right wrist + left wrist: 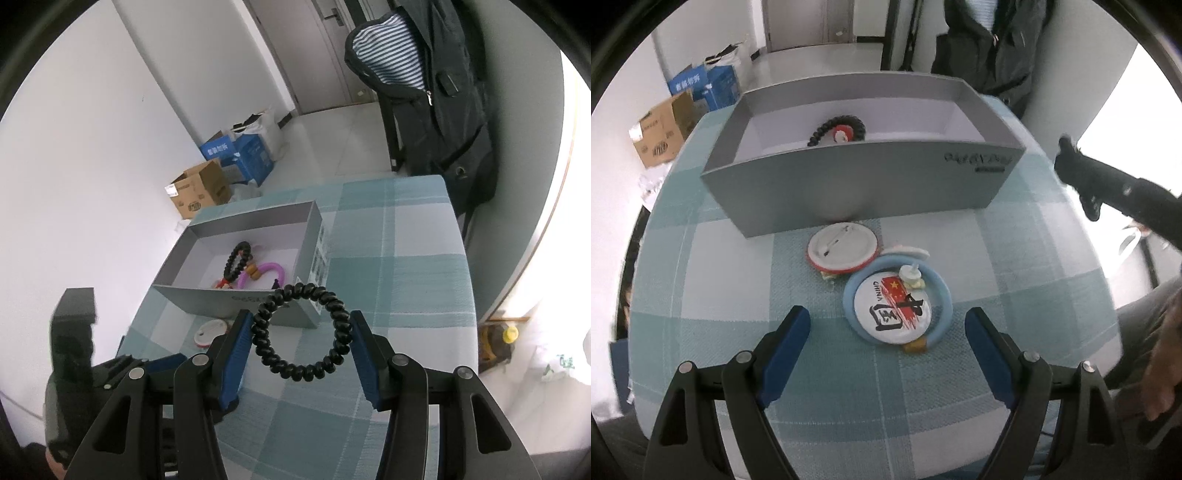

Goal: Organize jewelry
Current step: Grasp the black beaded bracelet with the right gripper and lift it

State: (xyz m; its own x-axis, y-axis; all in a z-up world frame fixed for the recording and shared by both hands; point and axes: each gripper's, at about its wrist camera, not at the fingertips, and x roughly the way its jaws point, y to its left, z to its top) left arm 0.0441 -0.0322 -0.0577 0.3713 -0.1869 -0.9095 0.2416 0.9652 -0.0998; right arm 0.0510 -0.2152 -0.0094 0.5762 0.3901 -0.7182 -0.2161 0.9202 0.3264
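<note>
My right gripper (301, 332) is shut on a black spiral hair tie (301, 330), held in the air near the grey box (240, 229). The box holds a black bead bracelet (236, 260) and a pink ring (264, 275). My left gripper (888, 325) is open and empty, low over the table. Just ahead of it lie a blue ring (897, 302) around a white "CHINA" badge (895, 306), and a face-down badge (843, 248), all in front of the grey box (849, 184). A black bracelet (836, 129) shows inside the box.
The table has a teal checked cloth (738, 258). Cardboard and blue boxes (207, 184) stand on the floor beyond it. A dark jacket (436, 92) hangs on a chair at the far side. The right gripper's arm (1108, 184) reaches in at the right of the left wrist view.
</note>
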